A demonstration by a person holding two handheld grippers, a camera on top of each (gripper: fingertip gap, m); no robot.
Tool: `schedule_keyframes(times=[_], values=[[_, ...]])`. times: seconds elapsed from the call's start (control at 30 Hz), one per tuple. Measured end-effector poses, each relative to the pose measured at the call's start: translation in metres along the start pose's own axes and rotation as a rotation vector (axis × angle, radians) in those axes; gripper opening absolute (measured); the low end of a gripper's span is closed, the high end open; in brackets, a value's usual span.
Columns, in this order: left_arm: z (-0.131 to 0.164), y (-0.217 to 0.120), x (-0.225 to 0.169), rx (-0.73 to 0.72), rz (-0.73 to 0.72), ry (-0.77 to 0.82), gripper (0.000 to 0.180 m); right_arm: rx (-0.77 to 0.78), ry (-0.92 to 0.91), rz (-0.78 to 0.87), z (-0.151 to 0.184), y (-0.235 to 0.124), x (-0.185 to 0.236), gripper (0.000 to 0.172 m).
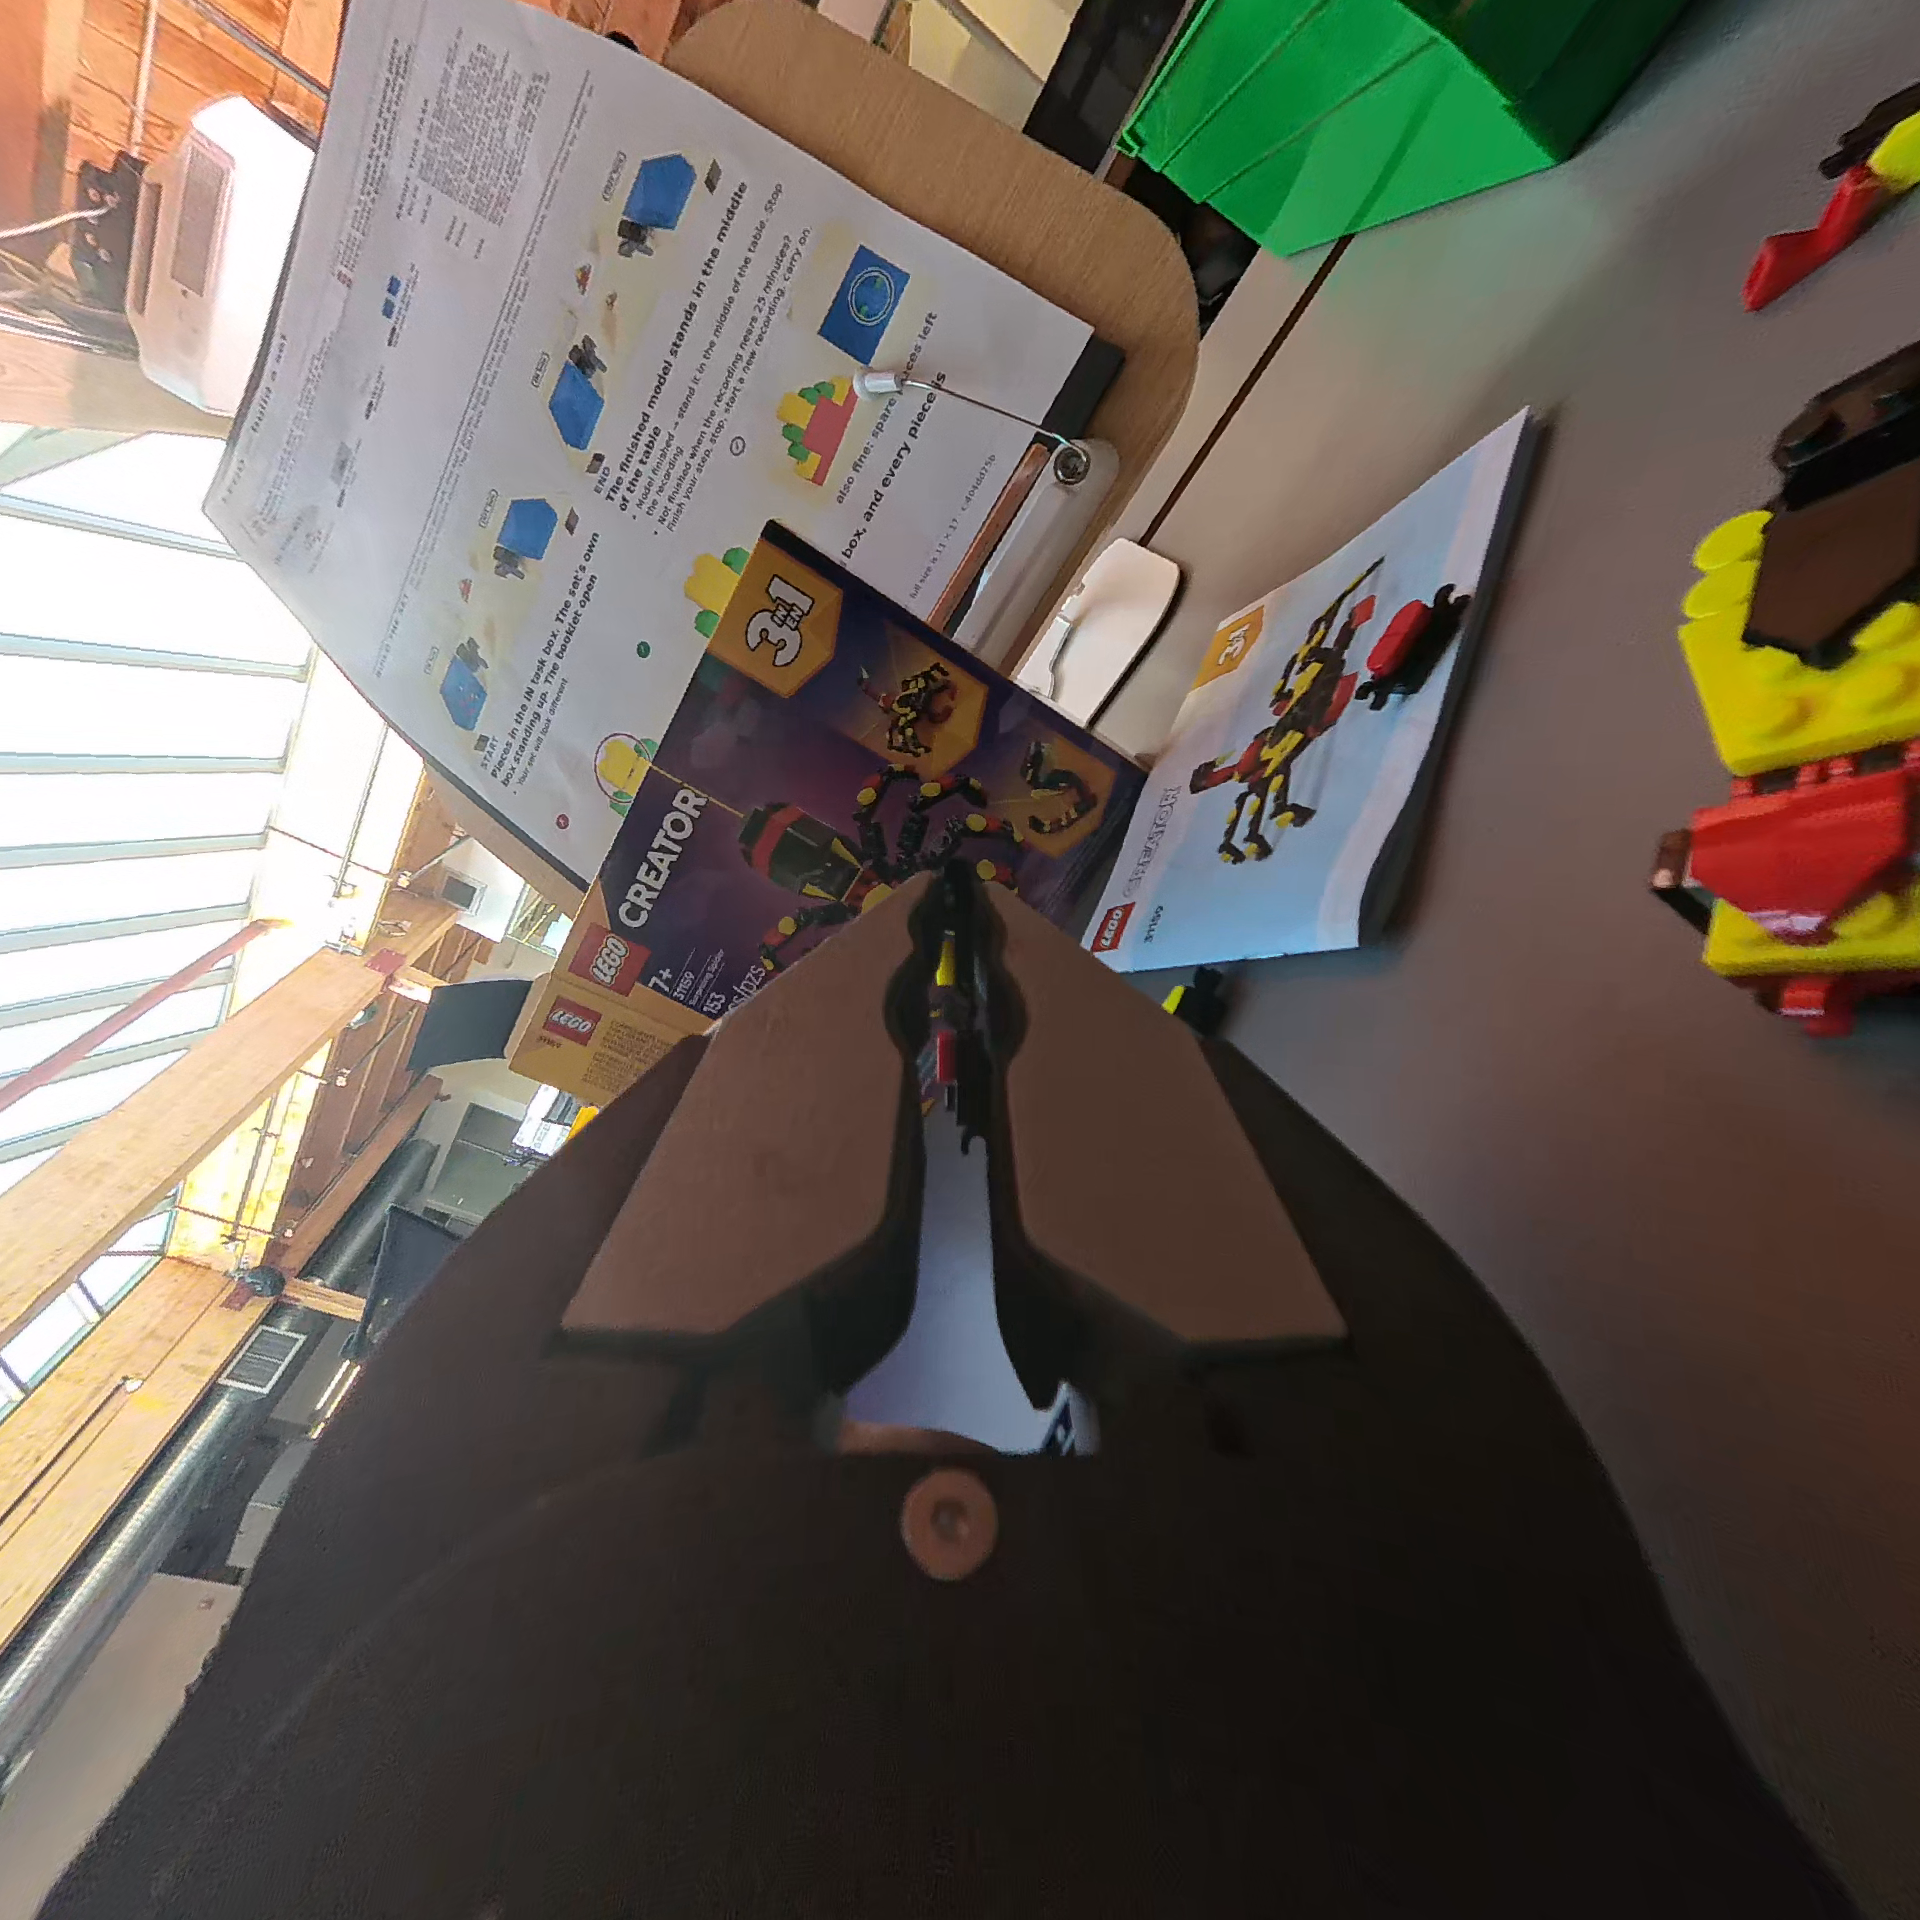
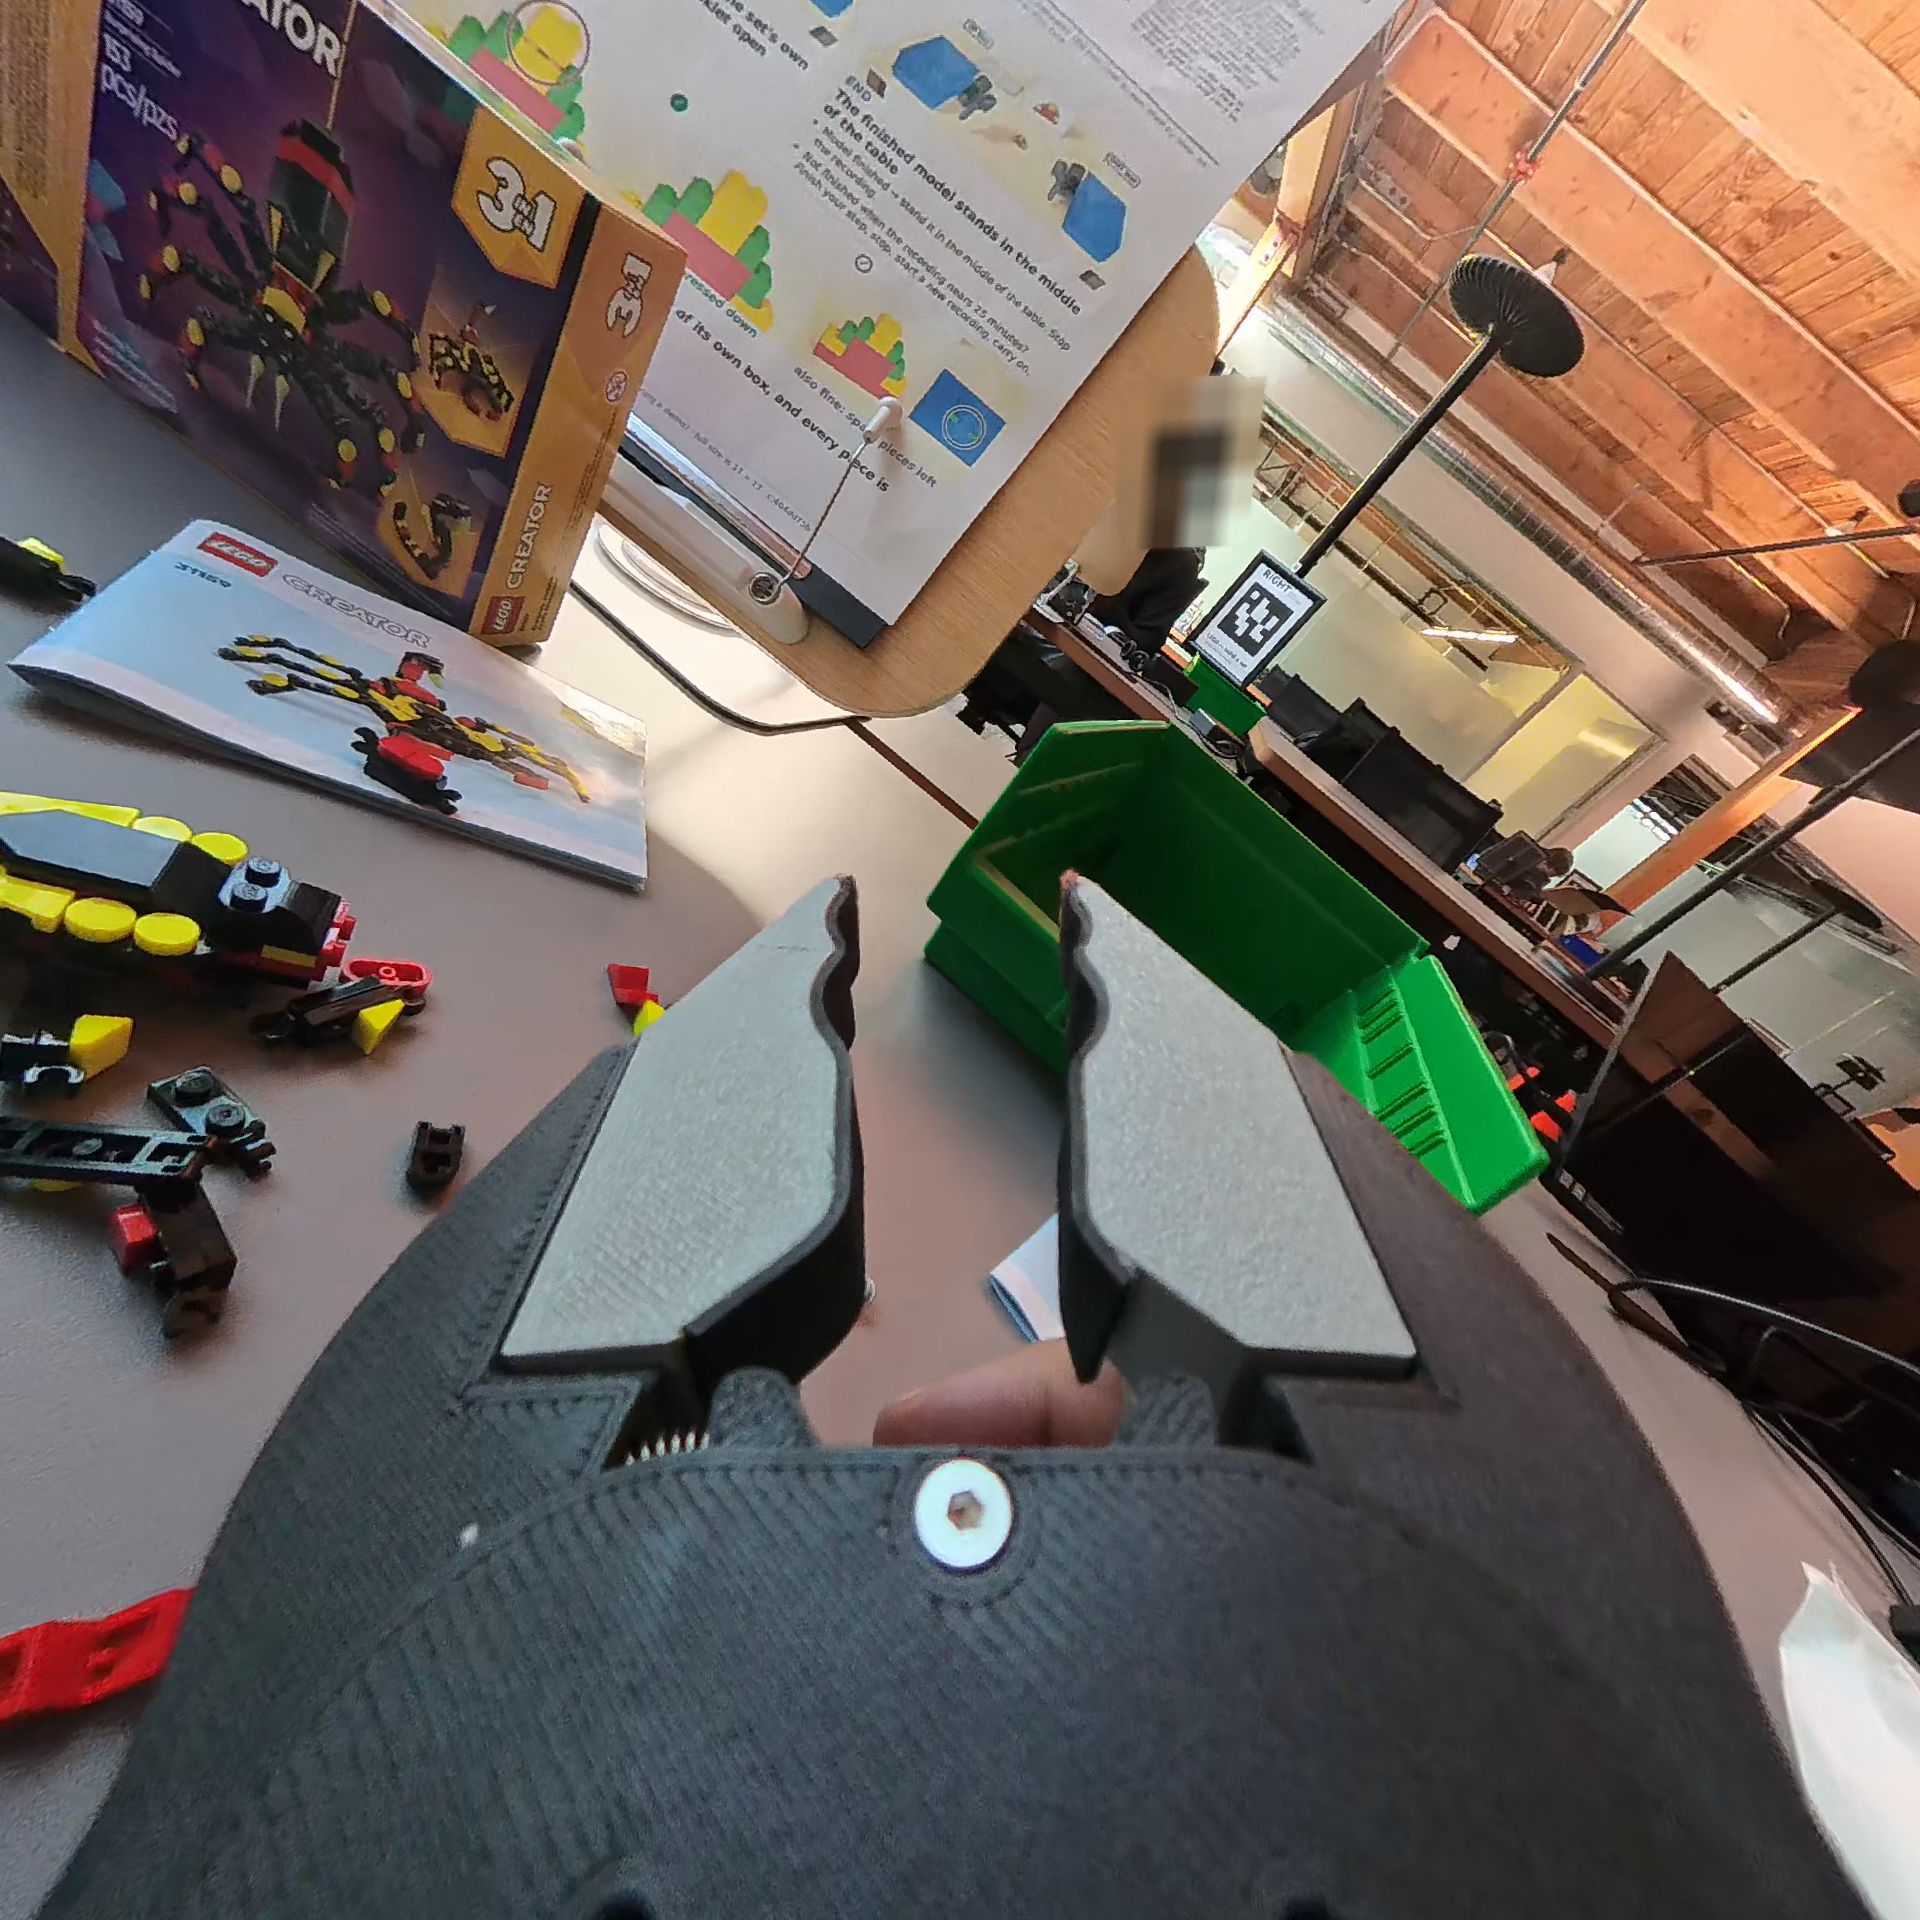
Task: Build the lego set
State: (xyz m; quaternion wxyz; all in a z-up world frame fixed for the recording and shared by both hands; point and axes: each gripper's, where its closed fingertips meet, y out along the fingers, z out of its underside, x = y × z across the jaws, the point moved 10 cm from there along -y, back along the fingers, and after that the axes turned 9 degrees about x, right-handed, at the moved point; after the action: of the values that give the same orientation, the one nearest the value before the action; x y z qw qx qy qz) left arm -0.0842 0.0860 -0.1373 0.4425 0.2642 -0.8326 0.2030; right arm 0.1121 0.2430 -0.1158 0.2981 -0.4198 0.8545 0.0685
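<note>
My left claw [image 1: 951, 894] was pinched shut with nothing plainly between its tips, in front of the toy box [image 1: 831, 790]. My right claw [image 2: 956, 914] stood apart and bare, just before the green bin [image 2: 1247, 894], loose bricks [image 2: 634, 992] beside it on the surface [image 2: 520, 935]

On your surface [image 2: 727, 914] the box [image 2: 343, 270] stands behind the booklet [image 2: 343, 707], with the instruction sheet [image 2: 935, 208] propped behind both. The model [image 2: 156, 914] and loose pieces [image 2: 208, 1122] lie before the booklet. The bin [image 2: 1247, 914] sits to their right.
</note>
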Motion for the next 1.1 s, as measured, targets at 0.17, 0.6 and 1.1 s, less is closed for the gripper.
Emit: schedule_keyframes(times=[0.17, 0.6, 1.1], values=[[0.0, 0.004, -0.001, -0.009, 0.005, 0.022, 0.002, -0.011, 0.027, 0.005, 0.001, -0.001, -0.004, 0.032], [-0.01, -0.008, -0.008, -0.145, 0.043, 0.05, 0.002, -0.122, 0.118, -0.133, -0.003, -0.019, -0.009, 0.03], [-0.05, -0.076, -0.043, -0.637, 0.029, 0.335, 0.0, -0.366, 0.244, -0.88, -0.03, -0.043, 0.03, 0.016]])
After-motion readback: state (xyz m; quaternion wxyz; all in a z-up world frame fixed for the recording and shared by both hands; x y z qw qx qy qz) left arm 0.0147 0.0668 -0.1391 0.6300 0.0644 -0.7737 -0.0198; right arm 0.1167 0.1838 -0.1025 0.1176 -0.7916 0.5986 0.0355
